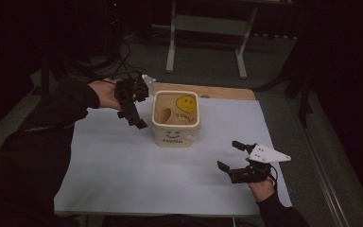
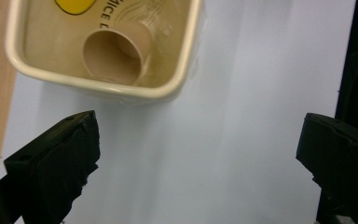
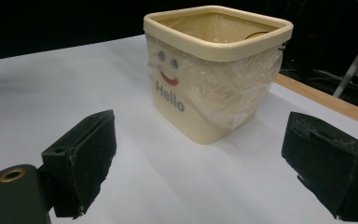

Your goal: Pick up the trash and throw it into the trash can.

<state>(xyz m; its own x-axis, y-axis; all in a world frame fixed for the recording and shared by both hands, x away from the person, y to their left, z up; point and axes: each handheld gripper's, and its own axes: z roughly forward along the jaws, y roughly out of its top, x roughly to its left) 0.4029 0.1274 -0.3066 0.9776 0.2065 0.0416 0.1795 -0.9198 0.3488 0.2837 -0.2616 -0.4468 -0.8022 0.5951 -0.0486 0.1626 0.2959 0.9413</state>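
A cream square tub (image 1: pixel 175 128) with a smiley and the word "Hello" printed on its front stands near the middle of the white sheet (image 1: pixel 123 175) that covers the table, and a brown paper cup (image 1: pixel 164 115) lies tipped on its side at the bottom of it, mouth toward the left wall. The left gripper (image 1: pixel 133 109) hangs just beside the tub's left rim, angled downward, its jaws spread wide with nothing between them; from its own camera the cup (image 2: pixel 116 56) sits inside the tub (image 2: pixel 98 87) just past the jaw tips. To my eye it is poised there either to reach in for the cup or having let it go, and I cannot say which. The right gripper (image 1: pixel 235 160) waits well apart, low over the sheet at the near right, jaws likewise wide and empty, pointed back at the tub (image 3: pixel 216 70). I take that as a standby position, kept out of the left arm's way yet facing the tub, ready to steady it. Clear film appears to wrap the tub's sides, likely a liner folded over the rim.
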